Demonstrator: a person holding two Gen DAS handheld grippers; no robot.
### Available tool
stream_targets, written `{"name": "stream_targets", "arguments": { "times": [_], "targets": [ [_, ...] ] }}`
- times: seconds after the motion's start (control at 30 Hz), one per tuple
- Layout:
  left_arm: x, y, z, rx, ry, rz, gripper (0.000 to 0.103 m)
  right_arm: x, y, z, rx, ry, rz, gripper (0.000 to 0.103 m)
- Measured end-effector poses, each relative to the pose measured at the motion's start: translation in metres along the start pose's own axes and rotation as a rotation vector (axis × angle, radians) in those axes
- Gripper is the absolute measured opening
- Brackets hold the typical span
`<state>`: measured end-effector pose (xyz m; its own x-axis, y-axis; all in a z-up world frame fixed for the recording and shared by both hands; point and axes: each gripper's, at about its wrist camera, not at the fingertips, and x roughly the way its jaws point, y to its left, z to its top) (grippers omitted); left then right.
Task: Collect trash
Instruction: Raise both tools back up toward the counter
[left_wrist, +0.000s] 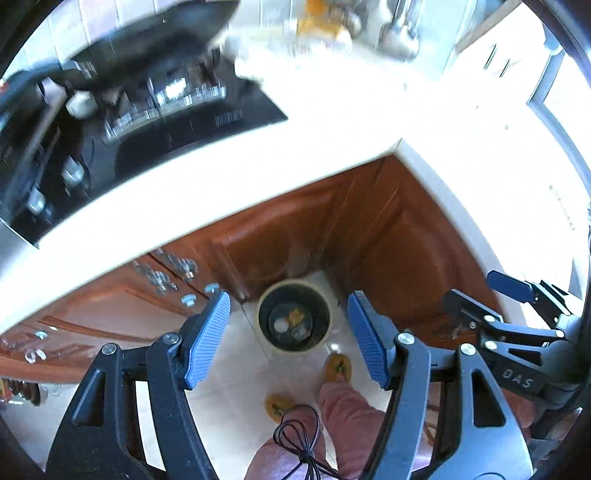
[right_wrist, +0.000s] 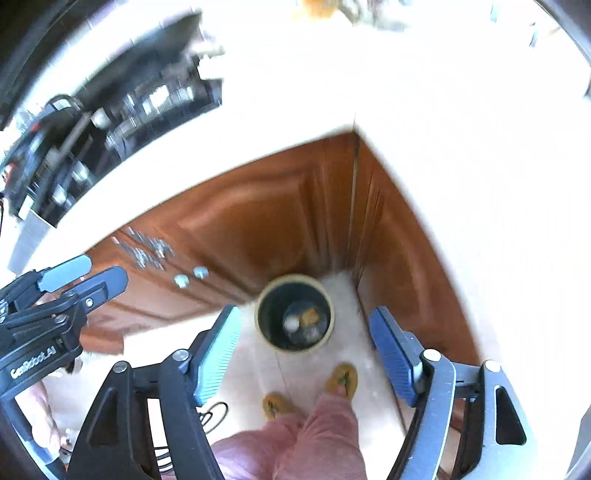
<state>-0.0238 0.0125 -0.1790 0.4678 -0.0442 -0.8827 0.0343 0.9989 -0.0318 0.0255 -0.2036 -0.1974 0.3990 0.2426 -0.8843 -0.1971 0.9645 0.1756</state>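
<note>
Both the left tool (left_wrist: 288, 339) and the right tool (right_wrist: 304, 356) stand wide and empty, high above the trash bin (left_wrist: 293, 319), which already holds some scraps. I judge that one drop is finished; the next move calls for finding more trash on the table (left_wrist: 332, 122).

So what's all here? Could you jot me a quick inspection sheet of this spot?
Surface: pale tiled floor, white countertop above.
Job's things: round bin in the cabinet corner, scraps lying at its bottom.
Clutter: blurred items at the counter's back.
Tongs: left tongs and right tongs both open, empty, above the bin.
Cables: thin black cable looped by the person's legs.
Surroundings: black stove, brown cabinets, yellow slippers.
</note>
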Motion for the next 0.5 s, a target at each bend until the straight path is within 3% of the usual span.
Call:
{"name": "stream_targets", "arguments": {
  "times": [0.2, 0.5],
  "targets": [
    [-0.06, 0.001, 0.02, 0.007, -0.079, -0.002, 0.064, -0.099, 0.008, 0.018, 0.021, -0.137, 0.008, 0.078],
    [-0.113, 0.005, 0.033, 0.005, -0.156, -0.024, 0.064, -0.203, 0.022, 0.032, 0.024, -0.274, 0.009, 0.081]
  ]
}}
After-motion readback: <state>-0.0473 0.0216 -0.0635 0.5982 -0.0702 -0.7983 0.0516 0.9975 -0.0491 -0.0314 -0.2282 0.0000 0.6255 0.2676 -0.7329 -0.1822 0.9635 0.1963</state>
